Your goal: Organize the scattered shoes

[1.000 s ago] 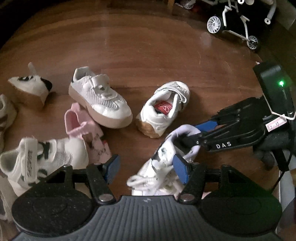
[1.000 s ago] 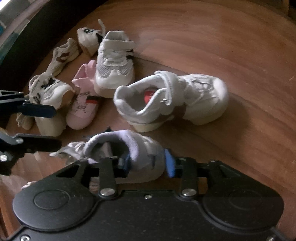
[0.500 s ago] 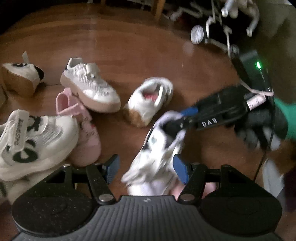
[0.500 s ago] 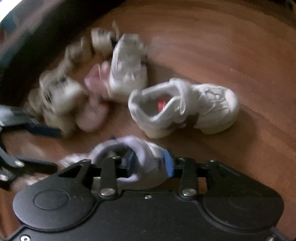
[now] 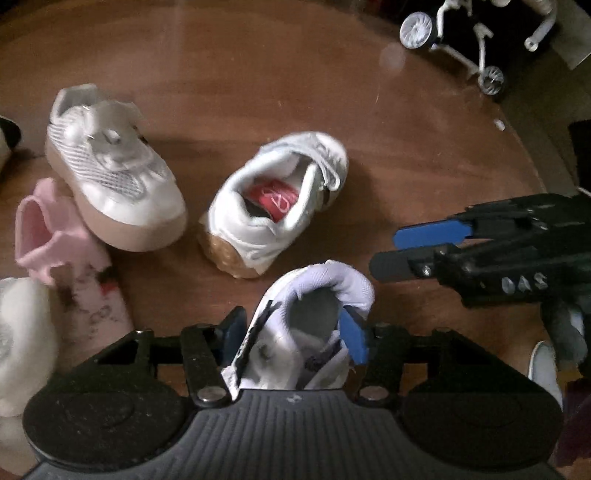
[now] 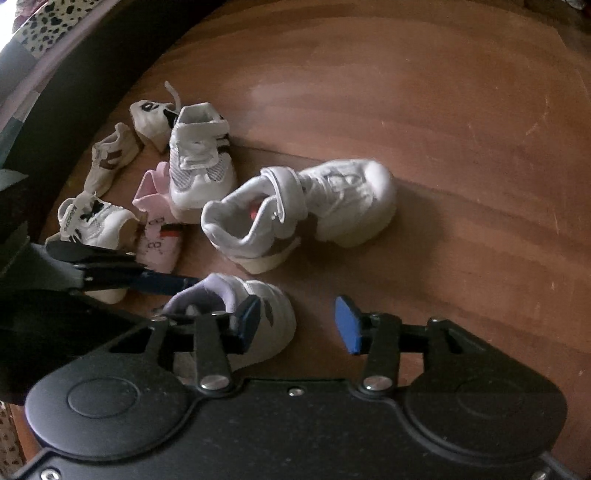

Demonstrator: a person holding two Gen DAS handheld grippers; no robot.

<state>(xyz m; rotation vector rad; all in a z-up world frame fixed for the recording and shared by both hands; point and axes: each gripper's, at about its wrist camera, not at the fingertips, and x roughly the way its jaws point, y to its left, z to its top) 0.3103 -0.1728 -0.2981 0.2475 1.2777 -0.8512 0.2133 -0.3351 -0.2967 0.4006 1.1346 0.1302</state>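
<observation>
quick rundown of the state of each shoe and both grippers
lilac-collared shoe: upright, between the left jaws
left gripper: jaws closing around that shoe
right gripper: jaws opening, nothing between them, one pad beside the shoe
red-insole shoe: upright, strap loose
mesh shoe: upright, strapped
pink shoe: on the floor, against the mesh shoe

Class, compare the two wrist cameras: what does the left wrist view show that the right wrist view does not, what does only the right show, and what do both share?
Only the left wrist view: a white-wheeled stroller at the floor's far edge.

Only the right wrist view: a brown-striped shoe and a spotted fabric at top left.

Both: the lavender-collared sneaker between the closing jaws of the left gripper, the opening right gripper beside it, the red-insole sneaker, the pink shoe and the wooden floor.
</observation>
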